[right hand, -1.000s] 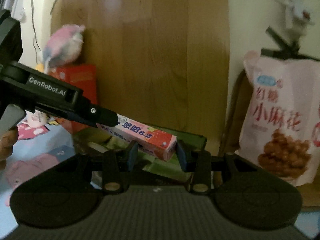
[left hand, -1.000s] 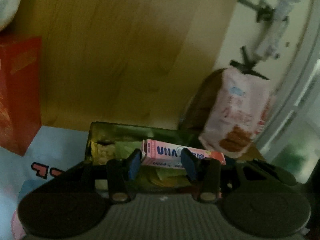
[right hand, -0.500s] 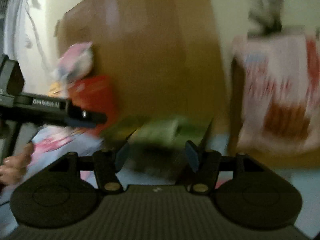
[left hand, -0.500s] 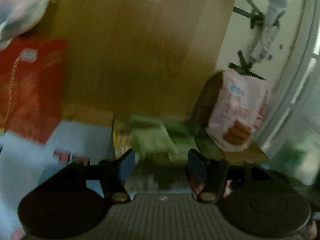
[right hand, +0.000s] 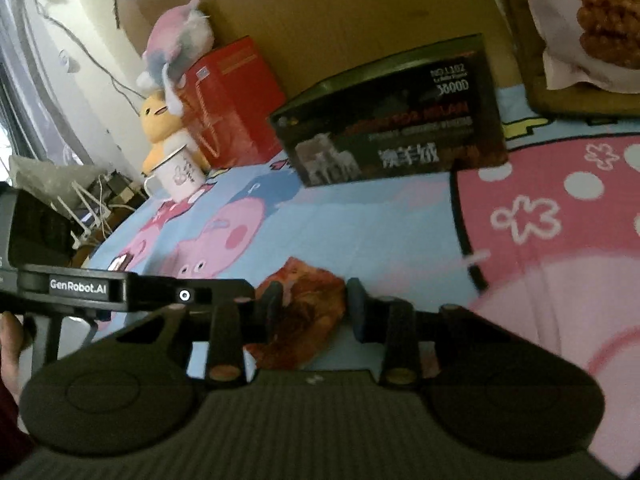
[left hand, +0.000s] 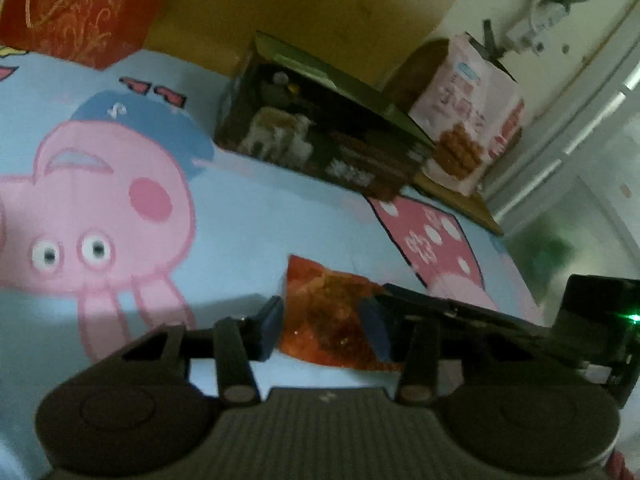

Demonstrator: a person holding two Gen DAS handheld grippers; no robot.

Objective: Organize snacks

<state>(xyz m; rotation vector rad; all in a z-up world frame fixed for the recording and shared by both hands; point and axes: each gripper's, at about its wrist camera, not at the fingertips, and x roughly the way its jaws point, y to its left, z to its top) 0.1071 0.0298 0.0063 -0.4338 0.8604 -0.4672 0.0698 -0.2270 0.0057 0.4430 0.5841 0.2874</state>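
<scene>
While the left gripper (left hand: 324, 330) straddles the orange snack packet (left hand: 326, 314) on the cartoon sheet (left hand: 248, 216), its jaws have just been closing, packet between them; blur hides whether the blue pads press, so grip cannot be told. Dark box (left hand: 320, 136) sits well apart, up the bed. Risk: a flat, slick packet may slide out of a shallow pinch.

Right wrist view: right gripper (right hand: 314, 308) also brackets the packet (right hand: 300, 312), jaws likewise just closing; left pad looks to touch, right pad stands clear, so not gripped. Left tool's arm (right hand: 132, 290) crosses just beside. Risk: both tools on one packet may tug it apart or knock fingers, and the box (right hand: 392, 120) is a long carry
</scene>
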